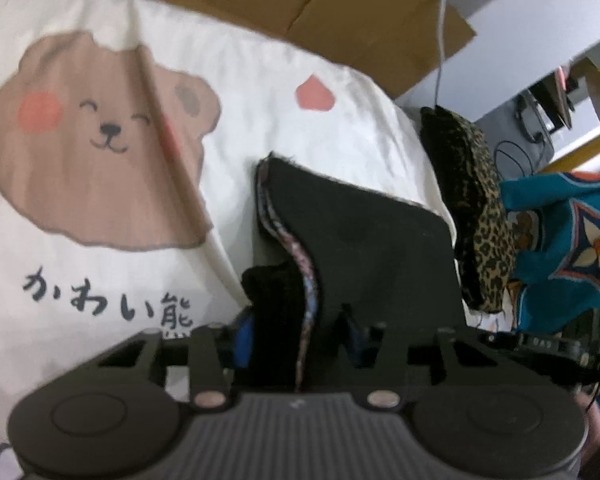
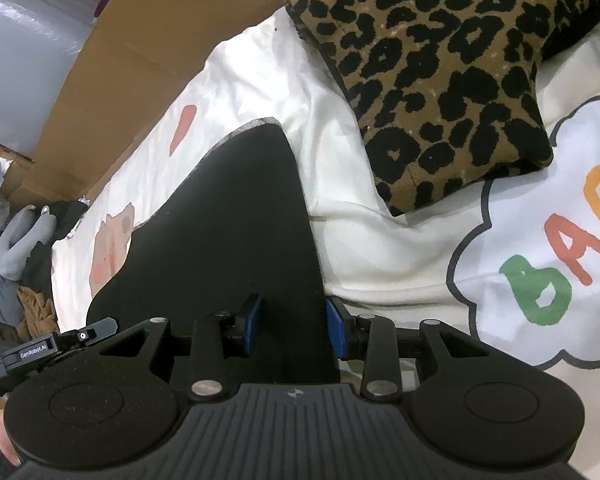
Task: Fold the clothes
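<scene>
A black garment (image 1: 364, 248) is spread on a white bedsheet (image 1: 260, 92), right ahead of both hand-held grippers. A patterned lining is seen along its folded left edge in the left wrist view.

Left hand-held gripper (image 1: 300, 332): the black cloth is bunched up between its blue pads, the folded edge running straight through the gap. The pads are mostly covered by cloth and the view is blurred, so a real clamp cannot be told.

Right hand-held gripper (image 2: 294, 328): jaws are set partway apart, blue pads (image 2: 334, 328) at either side of the near strip of the black garment (image 2: 228, 216). The cloth fills the gap, with both pads at its edges; it is read as grasped on the garment.

A leopard-print cushion (image 2: 440, 80) is placed ahead and to the right of the right hand-held gripper, on the sheet, near the garment but apart from it. In the left view the same cushion (image 1: 476, 208) is seen just right of the garment.

A brown bear print (image 1: 100, 140) is seen on the sheet ahead-left of the left hand-held gripper, with dark lettering below it. A cloud print with coloured letters (image 2: 560, 264) lies to the right of the right hand-held gripper. A teal patterned cloth (image 1: 568, 240) is at far right in the left view. Brown cardboard (image 2: 112, 92) is seen beyond the bed.
</scene>
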